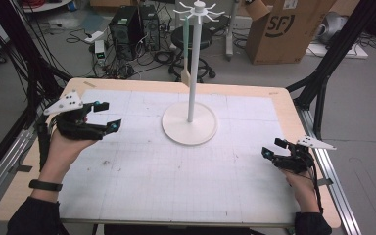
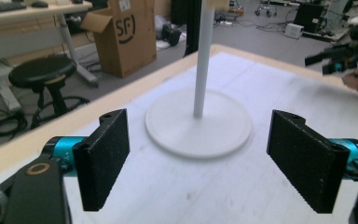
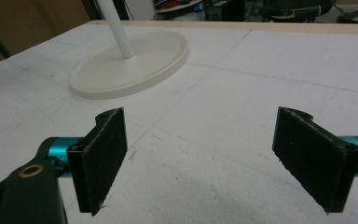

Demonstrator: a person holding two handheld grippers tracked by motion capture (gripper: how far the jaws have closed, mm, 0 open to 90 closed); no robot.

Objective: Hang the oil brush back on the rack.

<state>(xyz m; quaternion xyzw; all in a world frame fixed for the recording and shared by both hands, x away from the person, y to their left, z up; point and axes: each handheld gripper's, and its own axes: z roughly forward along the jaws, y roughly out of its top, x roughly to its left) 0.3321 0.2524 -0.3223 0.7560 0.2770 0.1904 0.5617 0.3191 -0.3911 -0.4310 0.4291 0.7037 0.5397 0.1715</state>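
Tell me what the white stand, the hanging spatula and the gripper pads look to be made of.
White stand: looks like painted metal or plastic; smooth, even matte white on pole and round base.
Spatula: pale green handle looks like plastic or silicone, blade tan like wood; too small to be sure.
Pads: black, grainy and dull, likely foam or rubber.
Table: white gridded mat over a light wood-look edge.

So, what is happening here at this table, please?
A person sits at the table with a two-jaw gripper in each hand. Both the left gripper and the right gripper are open and hold nothing. Between them stands a white stand on a round base, with a spatula hanging from a hook at its top. Neither gripper touches the stand.
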